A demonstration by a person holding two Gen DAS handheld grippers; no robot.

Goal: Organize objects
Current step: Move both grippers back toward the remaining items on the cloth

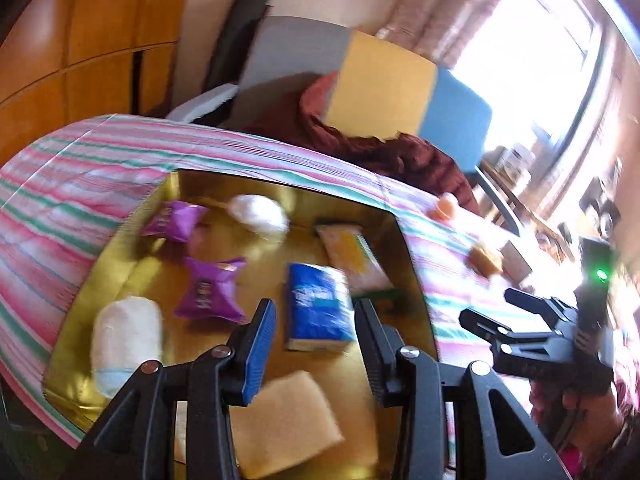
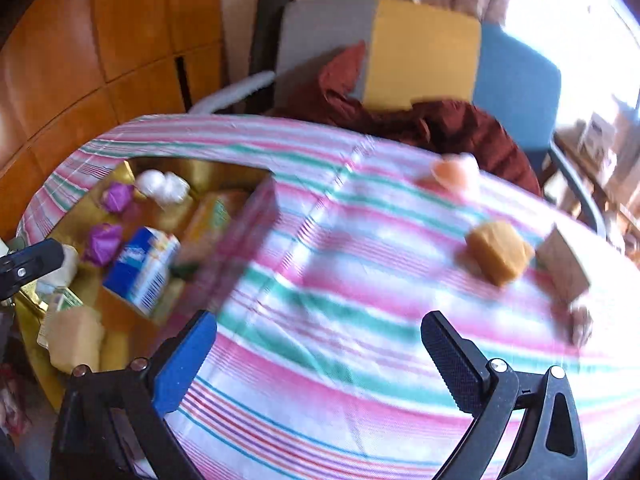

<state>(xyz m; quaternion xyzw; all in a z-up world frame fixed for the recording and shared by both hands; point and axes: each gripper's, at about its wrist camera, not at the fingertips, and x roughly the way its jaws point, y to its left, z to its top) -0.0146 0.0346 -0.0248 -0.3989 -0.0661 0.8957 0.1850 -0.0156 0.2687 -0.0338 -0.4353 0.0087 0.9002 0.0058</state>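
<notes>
A gold tray (image 1: 120,256) on the striped tablecloth holds two purple packets (image 1: 208,290), two white rolls (image 1: 126,332), a blue tissue pack (image 1: 316,308), a yellow-green packet (image 1: 352,256) and a tan sponge (image 1: 280,420). My left gripper (image 1: 316,344) is open and empty above the tray. My right gripper (image 2: 320,356) is open and empty over the cloth; it also shows in the left wrist view (image 1: 492,306). On the cloth lie a yellow sponge (image 2: 498,252), a beige block (image 2: 564,270) and an orange-pink object (image 2: 456,172).
The gold tray (image 2: 80,216) sits at the table's left in the right wrist view. A chair with grey, yellow and blue cushions (image 2: 424,52) and a dark red garment (image 2: 460,128) stands behind the table. Wooden cabinets (image 2: 80,40) are at left, a bright window at right.
</notes>
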